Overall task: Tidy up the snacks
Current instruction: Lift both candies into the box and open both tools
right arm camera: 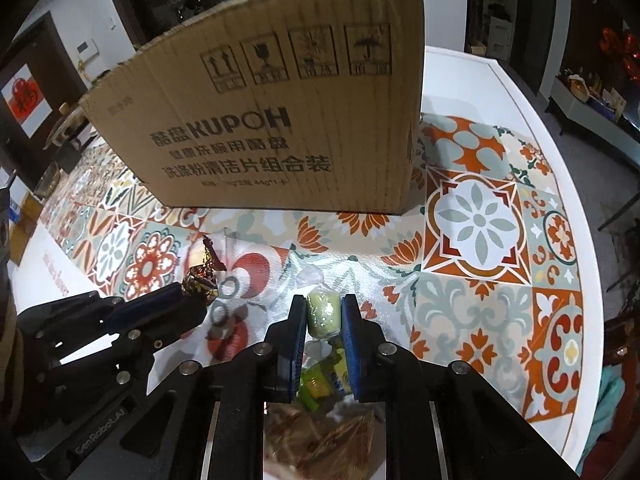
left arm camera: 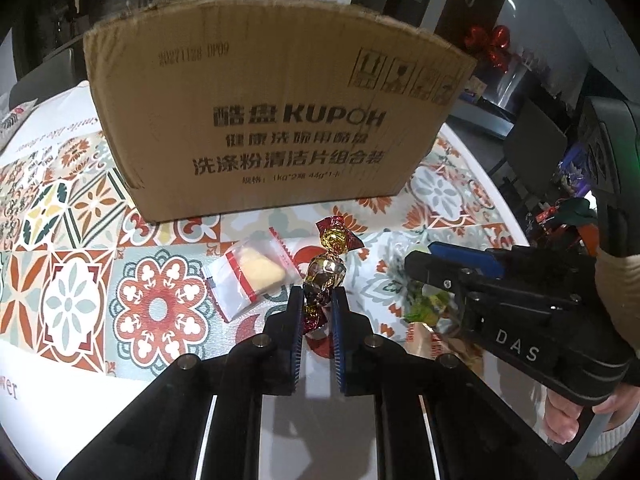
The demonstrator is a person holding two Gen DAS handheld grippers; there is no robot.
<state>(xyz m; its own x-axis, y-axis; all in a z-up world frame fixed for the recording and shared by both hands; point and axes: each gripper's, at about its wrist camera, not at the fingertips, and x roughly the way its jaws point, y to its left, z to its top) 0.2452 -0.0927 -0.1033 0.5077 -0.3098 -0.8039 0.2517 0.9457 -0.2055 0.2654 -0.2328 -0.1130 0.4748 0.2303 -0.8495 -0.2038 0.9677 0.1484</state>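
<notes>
My left gripper is shut on a gold-and-red foil candy, held just above the patterned tablecloth; it also shows in the right wrist view. My right gripper is shut on a pale green wrapped sweet; in the left wrist view the right gripper is at the right with the green wrapper. A tall cardboard box stands behind both, seen too in the right wrist view. Its inside is hidden.
A second foil candy and a clear packet with a yellow biscuit lie in front of the box. A green-yellow packet and a brownish bag lie under the right gripper. The table's white edge curves at right.
</notes>
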